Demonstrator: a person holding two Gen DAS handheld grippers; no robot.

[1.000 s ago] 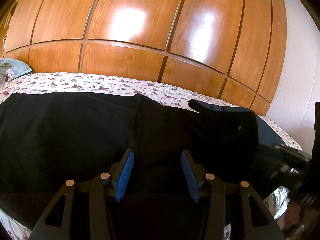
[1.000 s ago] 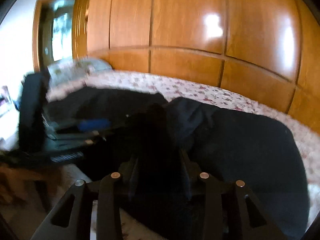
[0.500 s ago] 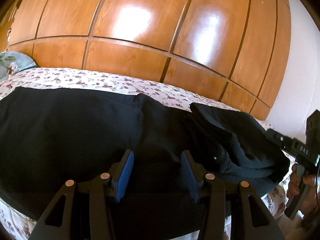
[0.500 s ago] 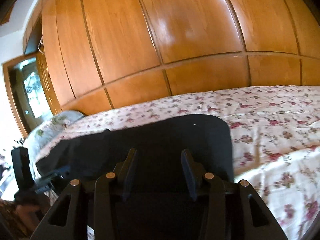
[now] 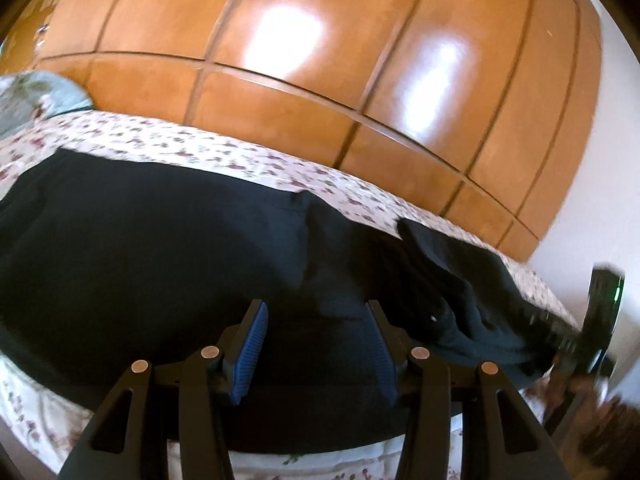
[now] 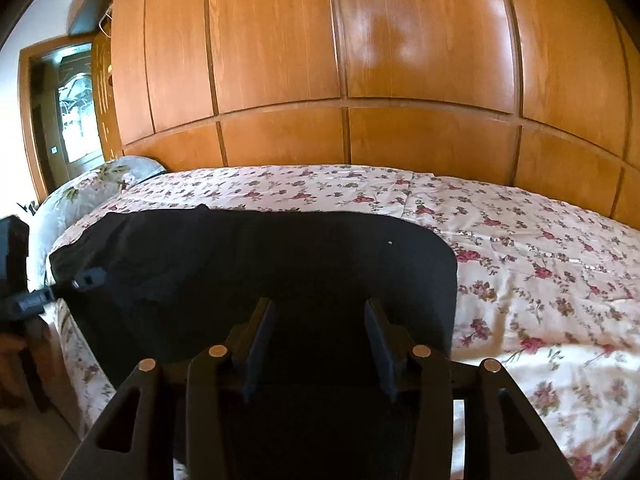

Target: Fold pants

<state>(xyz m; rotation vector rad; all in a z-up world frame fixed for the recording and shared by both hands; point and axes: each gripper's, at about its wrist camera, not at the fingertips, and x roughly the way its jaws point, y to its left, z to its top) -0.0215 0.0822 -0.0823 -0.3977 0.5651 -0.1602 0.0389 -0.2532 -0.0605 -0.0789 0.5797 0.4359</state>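
Black pants (image 5: 160,240) lie across the flowered bed sheet (image 5: 200,148), with a bunched fold (image 5: 460,292) heaped on their right end. My left gripper (image 5: 316,308) hovers open over the pants' near edge, blue pads apart and nothing between them. The right tool's body (image 5: 602,304) shows blurred at the far right. In the right wrist view the pants (image 6: 280,248) lie flat as a dark slab with a rounded right corner. Over them my right gripper (image 6: 319,304) has its jaws opening, with no cloth pinched. The left gripper's fingers (image 6: 86,276) reach in from the left edge.
A glossy wooden wardrobe (image 6: 360,60) walls off the far side of the bed. A pale pillow (image 6: 92,184) lies at the bed's left end, beside a doorway (image 6: 68,120). Bare flowered sheet (image 6: 520,260) spreads right of the pants. A hand (image 5: 600,404) shows at the lower right.
The right gripper, shut on a pants end a second ago, has let it go and pulled away to the right. The left gripper rolled and shifted slightly, still open.
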